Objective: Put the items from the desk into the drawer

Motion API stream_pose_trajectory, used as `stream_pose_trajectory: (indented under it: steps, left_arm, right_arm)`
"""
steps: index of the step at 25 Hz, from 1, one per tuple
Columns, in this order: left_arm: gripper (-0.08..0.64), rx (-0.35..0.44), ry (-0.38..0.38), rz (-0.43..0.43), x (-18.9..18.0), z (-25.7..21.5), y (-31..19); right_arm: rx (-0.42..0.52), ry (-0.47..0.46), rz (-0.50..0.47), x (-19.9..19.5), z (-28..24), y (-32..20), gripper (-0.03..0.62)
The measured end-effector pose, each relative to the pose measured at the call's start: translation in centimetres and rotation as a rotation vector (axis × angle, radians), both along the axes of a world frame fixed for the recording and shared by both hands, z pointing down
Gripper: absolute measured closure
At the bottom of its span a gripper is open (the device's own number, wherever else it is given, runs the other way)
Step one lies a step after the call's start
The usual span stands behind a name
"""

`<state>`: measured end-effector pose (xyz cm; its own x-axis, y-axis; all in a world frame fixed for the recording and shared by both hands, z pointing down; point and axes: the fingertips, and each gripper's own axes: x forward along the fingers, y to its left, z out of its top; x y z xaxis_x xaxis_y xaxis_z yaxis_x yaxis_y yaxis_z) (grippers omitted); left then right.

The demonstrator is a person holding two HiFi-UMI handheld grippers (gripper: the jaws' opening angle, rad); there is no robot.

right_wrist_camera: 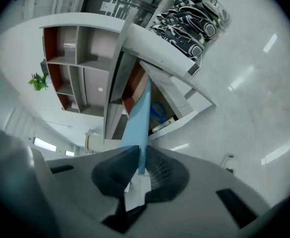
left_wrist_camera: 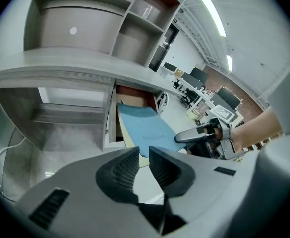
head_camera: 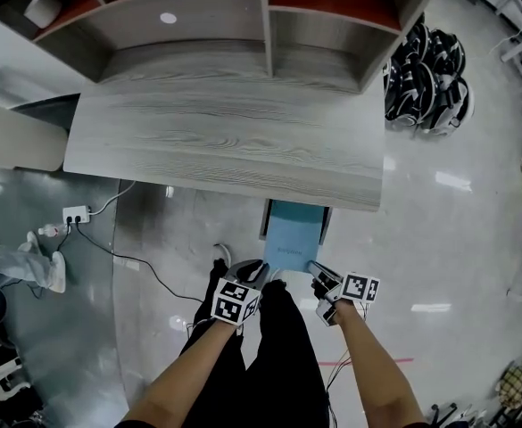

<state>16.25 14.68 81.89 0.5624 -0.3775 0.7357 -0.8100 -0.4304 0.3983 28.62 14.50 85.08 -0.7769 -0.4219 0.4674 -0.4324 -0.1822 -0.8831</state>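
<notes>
- Step in hand: stowing the blue folder (head_camera: pixel 294 237) in the open drawer (head_camera: pixel 327 225) under the desk (head_camera: pixel 225 141). It looks like the last item, as I see nothing else on the desk top.
- Folder position: its far end is over or inside the drawer and its near end sticks out toward the person. It is tilted, not lying flat inside yet.
- Right gripper (head_camera: pixel 320 275) is pinched on the folder's near right corner. The right gripper view shows the blue sheet edge-on, pressed between both pads.
- Left gripper (head_camera: pixel 246 272) is just beside the folder's near left edge. Its jaws are only narrowly apart with nothing between them, so it isn't helping to hold the folder.
- Drawer contents: a blue looped thing, maybe scissors, and a pale sheet under the folder. I can't tell more.
- Next move, my read: push the folder forward and lower its near end so it clears the drawer's front rim, then release.
- The folder is thin and floppy and held by one corner, so it may sag or catch on the rim. The left gripper could steady the free edge.
- After that, the drawer probably needs pushing shut.
</notes>
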Motion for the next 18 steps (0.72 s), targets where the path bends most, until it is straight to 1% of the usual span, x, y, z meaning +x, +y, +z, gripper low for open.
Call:
stream_pose_trajectory:
  steps: [4,8,11,13,18]
  left_arm:
    - [0.492,0.024,-0.008,0.026,-0.1,-0.3,-0.3]
    - [0.491,0.012,0.003,0.02,-0.2,-0.6,0.1]
    - [0.491,0.014,0.011,0.023,-0.2,-0.8,0.3]
    - [0.491,0.012,0.018,0.018,-0.3,-0.9,0.3]
    - [0.491,0.011,0.02,0.01,-0.9,-1.1,0.1]
  right_arm:
    - [0.004,0.02,0.035,0.0,0.5,-2.0,0.537]
    - [0.017,0.055,0.079,0.5,0.6,-3.9,0.538]
    - [0.012,0.068,0.094,0.8,1.0,-4.6,0.538]
    - [0.01,0.068,0.107,1.0,1.3,-5.0,0.538]
    - [0.012,0.067,0.185,1.1,1.8,-5.6,0.537]
